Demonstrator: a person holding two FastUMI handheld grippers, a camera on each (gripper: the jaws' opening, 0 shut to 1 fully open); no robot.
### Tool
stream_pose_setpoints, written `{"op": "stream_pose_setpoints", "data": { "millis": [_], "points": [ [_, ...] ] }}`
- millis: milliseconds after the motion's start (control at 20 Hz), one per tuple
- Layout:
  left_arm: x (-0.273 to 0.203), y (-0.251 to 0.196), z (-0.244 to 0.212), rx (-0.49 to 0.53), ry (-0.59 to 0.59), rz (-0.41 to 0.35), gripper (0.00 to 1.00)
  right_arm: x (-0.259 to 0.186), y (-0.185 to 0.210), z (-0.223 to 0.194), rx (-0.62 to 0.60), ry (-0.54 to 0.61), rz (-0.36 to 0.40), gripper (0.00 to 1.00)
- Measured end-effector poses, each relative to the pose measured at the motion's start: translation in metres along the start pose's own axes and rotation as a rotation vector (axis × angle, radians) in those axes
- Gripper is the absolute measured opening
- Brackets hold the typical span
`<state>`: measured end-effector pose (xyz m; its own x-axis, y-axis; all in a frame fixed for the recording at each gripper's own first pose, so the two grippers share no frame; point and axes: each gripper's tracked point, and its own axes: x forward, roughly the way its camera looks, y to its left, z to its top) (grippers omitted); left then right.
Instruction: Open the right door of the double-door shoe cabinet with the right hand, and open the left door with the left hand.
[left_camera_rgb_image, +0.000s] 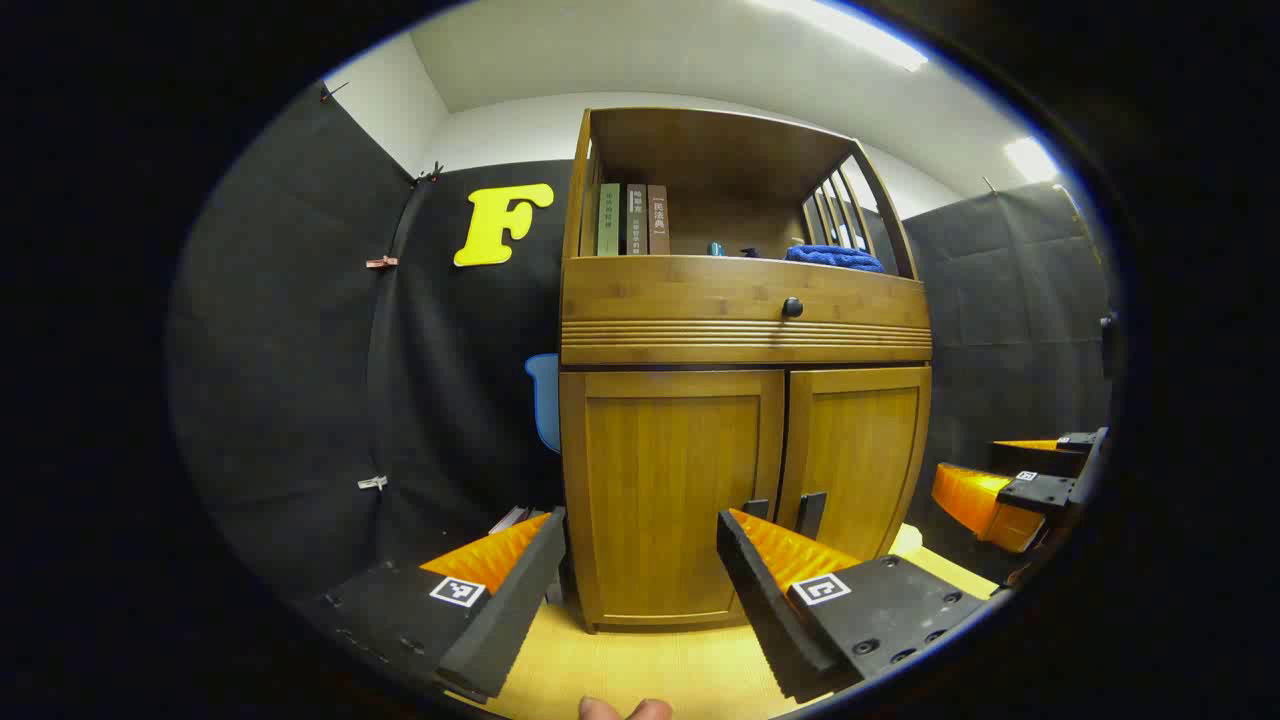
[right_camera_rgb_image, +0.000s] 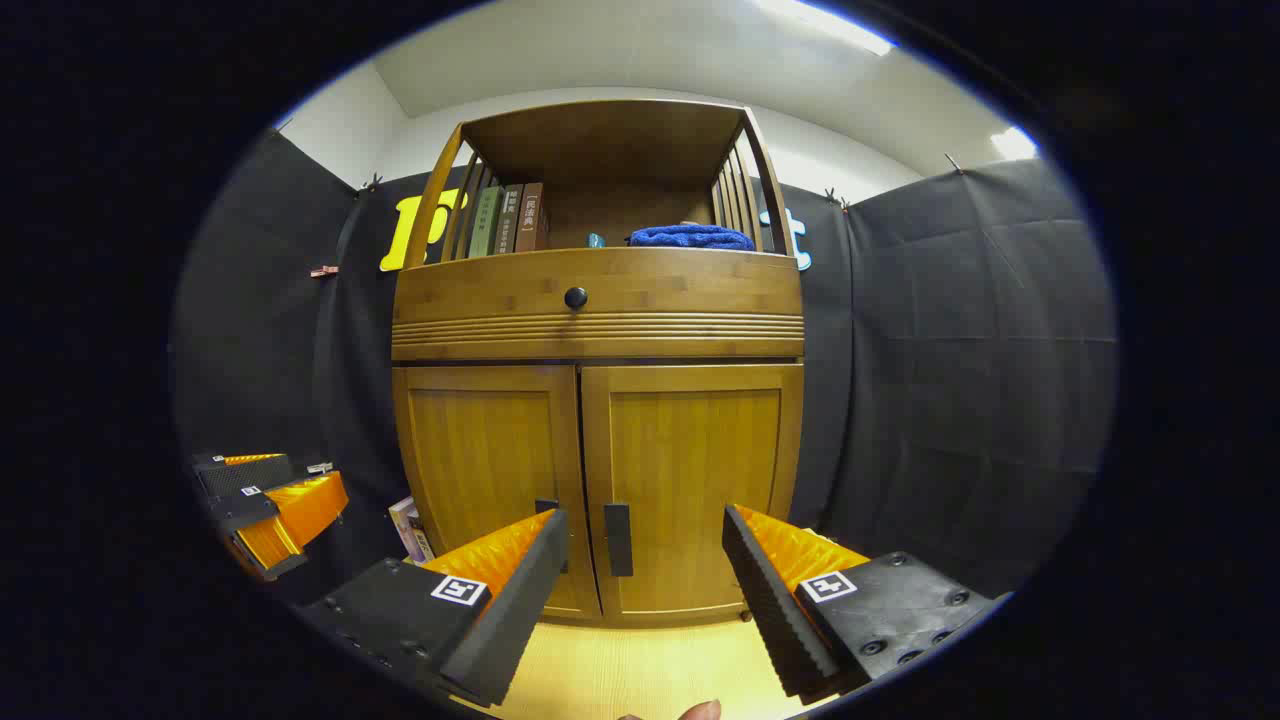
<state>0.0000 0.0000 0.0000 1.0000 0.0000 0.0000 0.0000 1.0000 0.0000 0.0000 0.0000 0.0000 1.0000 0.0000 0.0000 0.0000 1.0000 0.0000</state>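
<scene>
Left gripper view is showing the shoe cabinet (left_camera_rgb_image: 745, 400) standing on a pale wooden floor (left_camera_rgb_image: 650, 670) against black cloth walls, both doors closed. Left gripper (left_camera_rgb_image: 640, 545) and right gripper (right_camera_rgb_image: 640, 545) are hovering before it, fingers spread wide, holding nothing.

Honey-brown wooden cabinet (right_camera_rgb_image: 598, 330), black knob (right_camera_rgb_image: 575, 297), blue cloth (right_camera_rgb_image: 690, 237), seemingly towelling

Upright books (right_camera_rgb_image: 508, 220) and a blue folded towel (right_camera_rgb_image: 690, 237) sit on the open shelf.
</scene>
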Motion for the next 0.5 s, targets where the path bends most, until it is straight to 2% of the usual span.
{"op": "stream_pose_setpoints", "data": {
  "millis": [500],
  "points": [
    [-0.0026,-0.0059,0.0033,0.005,-0.006,-0.016,0.95,-0.0017,0.0022,0.0006,-0.007,-0.004,0.006,0.98]
  ]
}}
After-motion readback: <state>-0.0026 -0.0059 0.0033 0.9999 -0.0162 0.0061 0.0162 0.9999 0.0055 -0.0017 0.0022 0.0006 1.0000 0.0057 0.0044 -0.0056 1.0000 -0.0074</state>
